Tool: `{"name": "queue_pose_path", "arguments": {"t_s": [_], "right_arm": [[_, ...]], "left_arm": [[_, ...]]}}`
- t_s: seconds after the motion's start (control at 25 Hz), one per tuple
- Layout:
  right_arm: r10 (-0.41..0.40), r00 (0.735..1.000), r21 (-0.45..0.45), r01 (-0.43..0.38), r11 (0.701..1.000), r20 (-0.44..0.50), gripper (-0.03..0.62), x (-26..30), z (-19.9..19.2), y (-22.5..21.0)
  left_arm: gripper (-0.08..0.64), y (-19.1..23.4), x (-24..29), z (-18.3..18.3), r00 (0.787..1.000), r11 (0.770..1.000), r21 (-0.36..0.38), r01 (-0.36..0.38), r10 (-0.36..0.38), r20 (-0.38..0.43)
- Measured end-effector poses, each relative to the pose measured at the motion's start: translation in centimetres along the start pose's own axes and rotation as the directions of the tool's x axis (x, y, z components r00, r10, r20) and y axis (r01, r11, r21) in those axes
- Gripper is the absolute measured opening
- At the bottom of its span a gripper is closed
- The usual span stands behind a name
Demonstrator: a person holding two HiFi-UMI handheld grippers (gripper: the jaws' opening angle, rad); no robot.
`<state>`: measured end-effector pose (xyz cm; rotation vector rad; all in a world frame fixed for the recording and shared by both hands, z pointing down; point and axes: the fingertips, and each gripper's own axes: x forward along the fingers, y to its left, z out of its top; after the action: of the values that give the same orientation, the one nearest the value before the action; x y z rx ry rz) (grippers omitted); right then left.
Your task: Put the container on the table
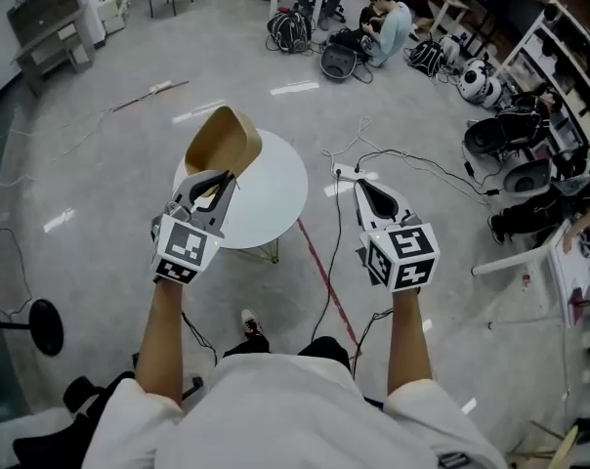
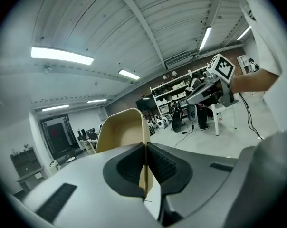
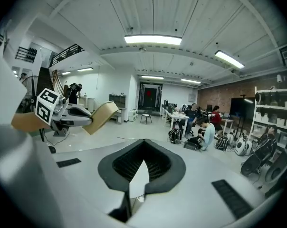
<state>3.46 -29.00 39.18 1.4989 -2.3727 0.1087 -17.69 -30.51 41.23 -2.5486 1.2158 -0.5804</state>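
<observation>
A tan, open container (image 1: 223, 143) hangs tilted in the air over the far left part of the round white table (image 1: 272, 199). My left gripper (image 1: 217, 186) is shut on its near wall. In the left gripper view the thin tan wall (image 2: 144, 175) runs pinched between the two dark pads, and the container (image 2: 120, 133) rises beyond them. My right gripper (image 1: 365, 186) hovers to the right of the table over the floor, shut with nothing in it. Its jaws (image 3: 143, 144) meet with nothing between them. From that view the left gripper (image 3: 62, 114) and the container (image 3: 101, 117) show at left.
Black cables (image 1: 412, 169) and a red tape line (image 1: 324, 281) cross the grey floor right of the table. People sit among bags (image 1: 373, 32) at the far side. Shelving (image 1: 559, 66) and a white table (image 1: 539, 257) stand at right, a black round stand base (image 1: 43, 325) at left.
</observation>
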Motion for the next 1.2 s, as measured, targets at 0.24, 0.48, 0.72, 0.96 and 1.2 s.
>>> {"name": "queue_pose_path", "arguments": {"t_s": [0.24,0.48,0.72,0.96,1.2], "right_arm": [[0.036,0.992,0.026,-0.033,0.999,-0.123,0.012,5.9,-4.4,-1.4],[0.098,0.968,0.096,-0.077,0.992,-0.233,0.012,11.7,-10.4,-4.6],[0.131,0.939,0.164,-0.082,0.983,-0.319,0.012,15.3,-16.8,-7.1],[0.119,0.912,0.19,-0.047,0.981,-0.392,0.014,16.4,-21.9,-8.3],[0.066,0.914,0.211,0.022,0.977,-0.401,0.014,15.1,-24.0,-10.3]], "left_arm": [[0.029,0.4,8.1,-8.1,0.994,1.0,-0.007,0.023,-0.023,-0.105],[0.029,-3.7,16.2,-17.6,0.939,0.991,-0.042,0.13,-0.137,-0.316],[0.029,-9.7,23.1,-26.1,0.849,0.963,-0.016,0.268,-0.244,-0.469],[0.029,-14.9,26.1,-32.3,0.768,0.927,-0.013,0.375,-0.319,-0.555],[0.034,-18.1,27.0,-34.0,0.736,0.909,-0.061,0.412,-0.371,-0.566]]}}
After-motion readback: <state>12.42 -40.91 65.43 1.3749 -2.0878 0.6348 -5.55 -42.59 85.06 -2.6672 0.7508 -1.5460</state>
